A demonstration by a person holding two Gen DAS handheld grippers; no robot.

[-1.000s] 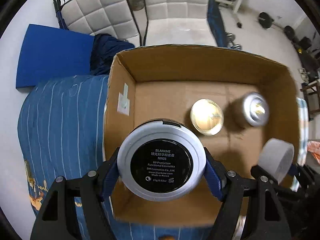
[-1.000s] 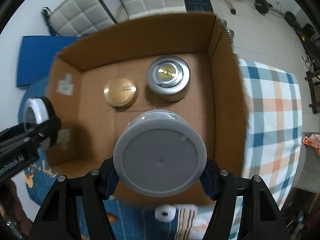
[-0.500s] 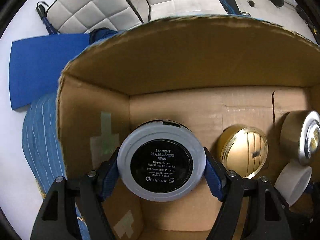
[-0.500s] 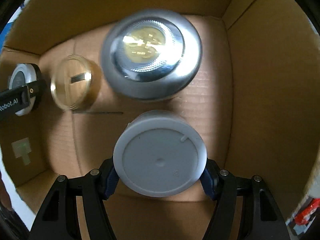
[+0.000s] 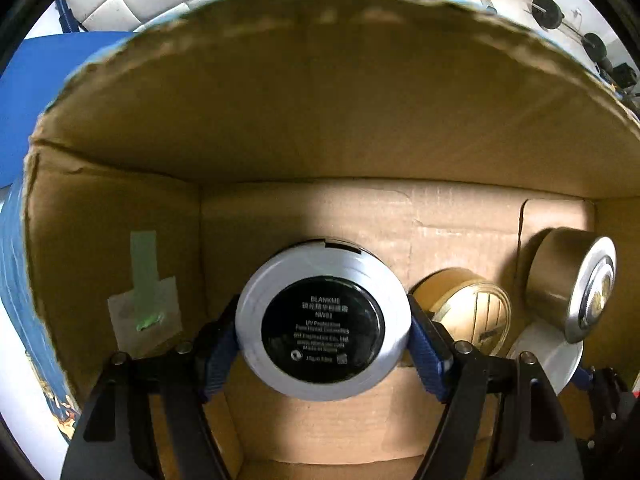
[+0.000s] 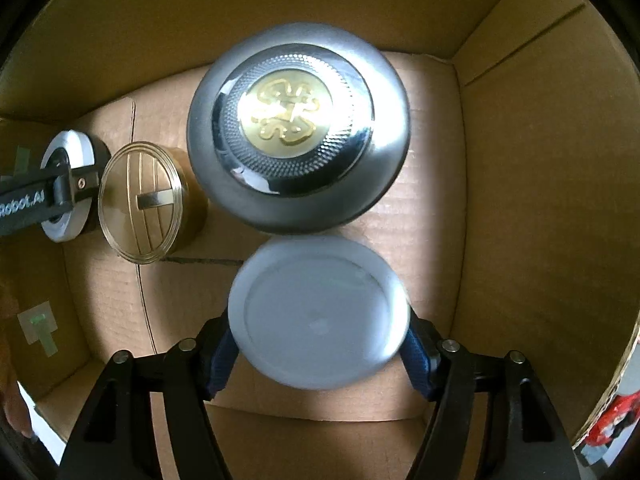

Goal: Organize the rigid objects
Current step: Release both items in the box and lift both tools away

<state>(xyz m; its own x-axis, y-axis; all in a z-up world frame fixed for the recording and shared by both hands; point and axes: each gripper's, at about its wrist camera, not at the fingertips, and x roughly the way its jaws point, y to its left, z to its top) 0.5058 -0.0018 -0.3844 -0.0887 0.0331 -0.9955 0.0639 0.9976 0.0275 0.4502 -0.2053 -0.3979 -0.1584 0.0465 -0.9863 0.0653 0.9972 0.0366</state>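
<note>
My left gripper (image 5: 324, 344) is shut on a round grey-rimmed compact (image 5: 323, 328) with a black label, low inside the cardboard box (image 5: 320, 120) near its left wall. My right gripper (image 6: 320, 356) is opening around a white jar (image 6: 318, 312), which looks blurred and loose between the blue pads, just in front of the big silver jar (image 6: 296, 128). A gold-lidded jar (image 6: 144, 200) rests on the box floor between the two. In the right wrist view the compact (image 6: 68, 152) shows at far left with a left finger (image 6: 60, 188) across it.
From the left wrist, the gold jar (image 5: 468, 312), silver jar (image 5: 572, 280) and white jar (image 5: 548, 356) line up to the right. Green tape (image 5: 144, 280) marks the left wall. Box walls stand close all round. Bare cardboard floor (image 6: 432, 160) lies right of the jars.
Both grippers have come down from above the box rim to deep inside it. The right jaws have widened a little and the white jar now looks blurred between them.
</note>
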